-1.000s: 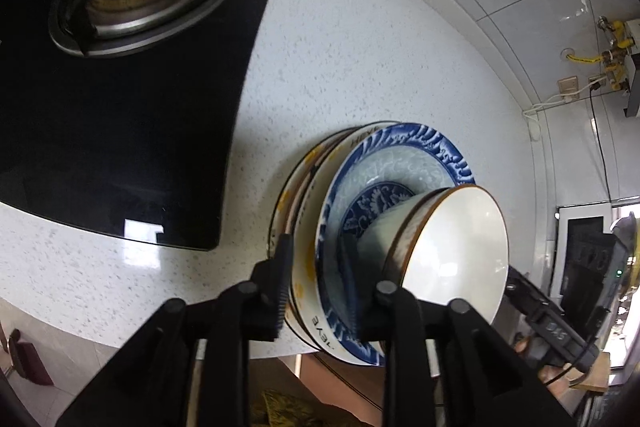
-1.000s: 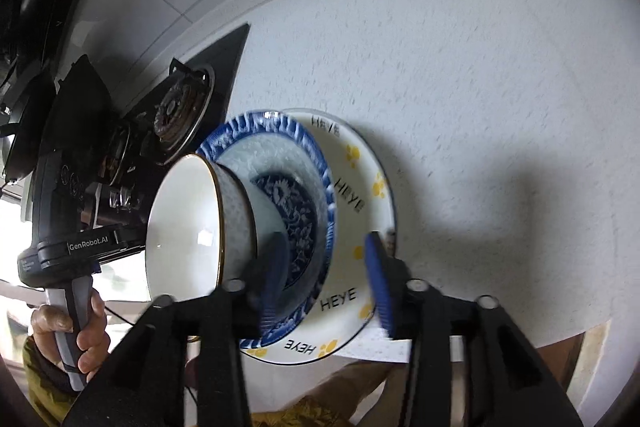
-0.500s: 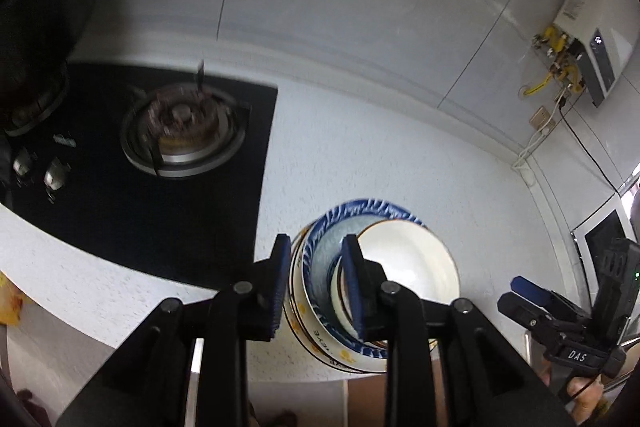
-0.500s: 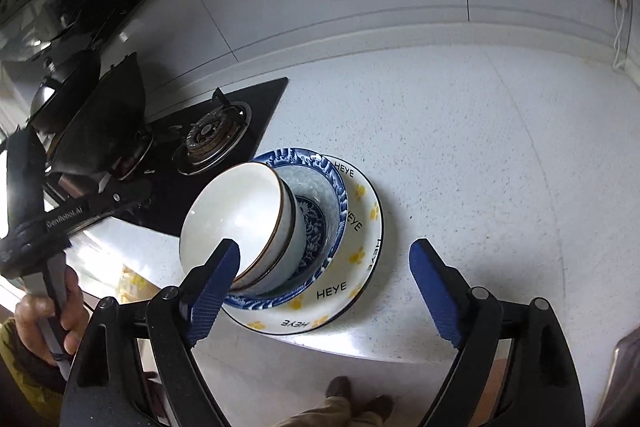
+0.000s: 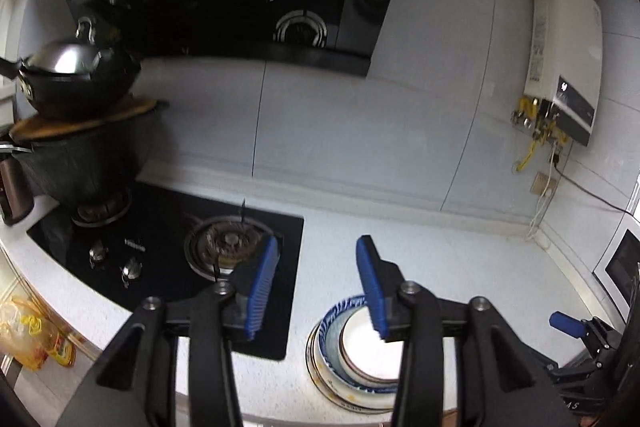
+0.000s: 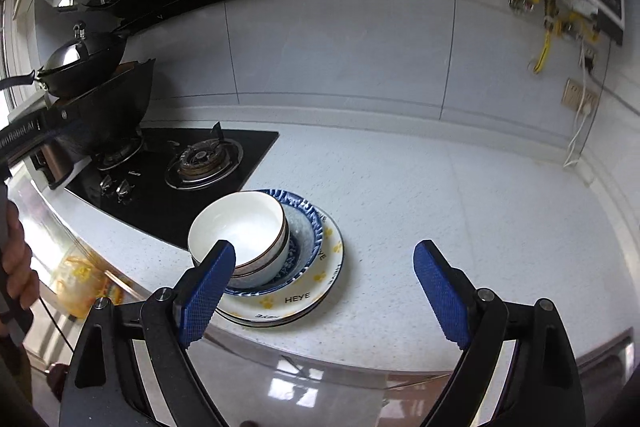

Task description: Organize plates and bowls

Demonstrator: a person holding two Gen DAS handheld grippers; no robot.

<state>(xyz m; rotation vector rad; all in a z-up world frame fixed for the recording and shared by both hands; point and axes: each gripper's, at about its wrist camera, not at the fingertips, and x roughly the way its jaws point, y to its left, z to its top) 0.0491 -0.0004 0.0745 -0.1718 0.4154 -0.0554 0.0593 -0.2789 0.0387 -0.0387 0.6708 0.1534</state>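
Glossy round bowl, patterned plates

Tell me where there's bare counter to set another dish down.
The widest bare patch of countertop lies right of the plate stack, running back to the wall. A narrower bare strip separates the stack from the gas hob. The hob's far-left end is crowded with stacked woks.

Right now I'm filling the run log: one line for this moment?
left gripper: open, empty | right gripper: open, empty | white bowl in blue-patterned dish on HEYE plate | countertop
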